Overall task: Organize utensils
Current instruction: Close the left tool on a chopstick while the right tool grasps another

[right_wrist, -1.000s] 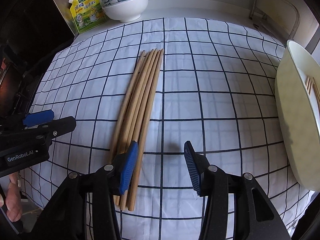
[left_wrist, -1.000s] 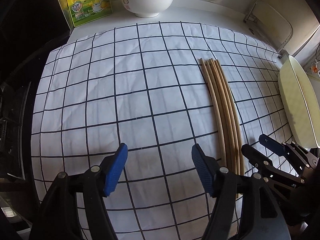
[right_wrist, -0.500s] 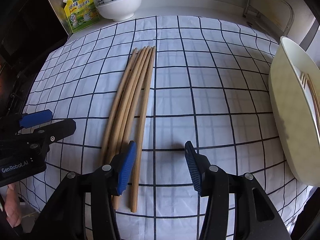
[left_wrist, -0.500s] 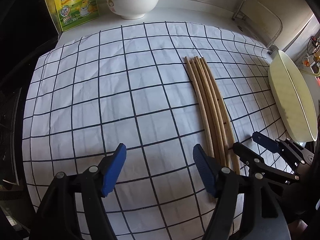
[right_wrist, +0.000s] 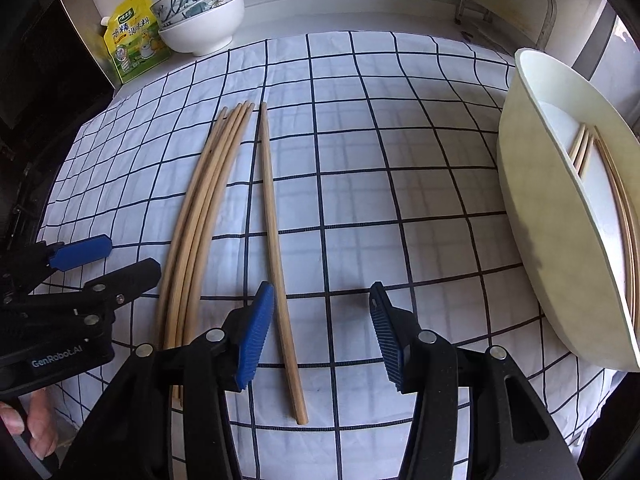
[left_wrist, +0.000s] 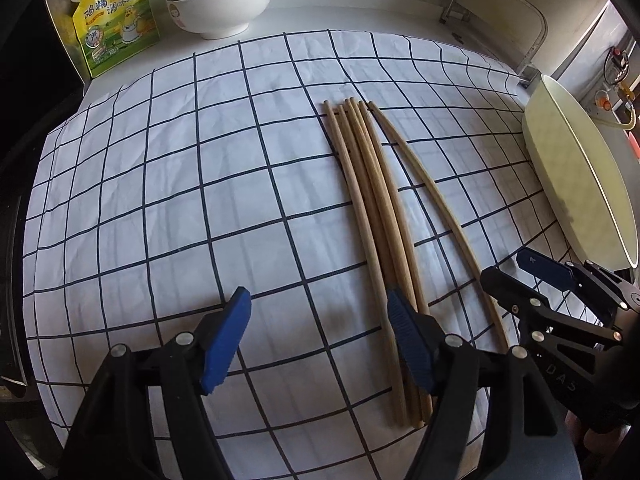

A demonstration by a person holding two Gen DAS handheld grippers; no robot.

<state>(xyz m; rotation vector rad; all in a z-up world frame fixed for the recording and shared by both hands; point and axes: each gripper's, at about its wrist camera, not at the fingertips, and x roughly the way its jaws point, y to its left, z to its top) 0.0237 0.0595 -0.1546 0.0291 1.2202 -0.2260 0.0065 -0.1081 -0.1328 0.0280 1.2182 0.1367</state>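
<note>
White cloth [left_wrist: 192, 184] with a dark grid covers our tabletop. At its right edge sits a cream tray [right_wrist: 532, 216] with a few chopsticks [right_wrist: 582, 148] inside. A bundle of chopsticks [left_wrist: 372, 200] lies on the cloth, and a single chopstick [right_wrist: 274, 240] lies just beside it, apart at the near end. Our left gripper [left_wrist: 318, 338] hovers with jaws apart and nothing between them; our right gripper [right_wrist: 318, 332] also has jaws apart, the single chopstick running between them, unclamped
</note>
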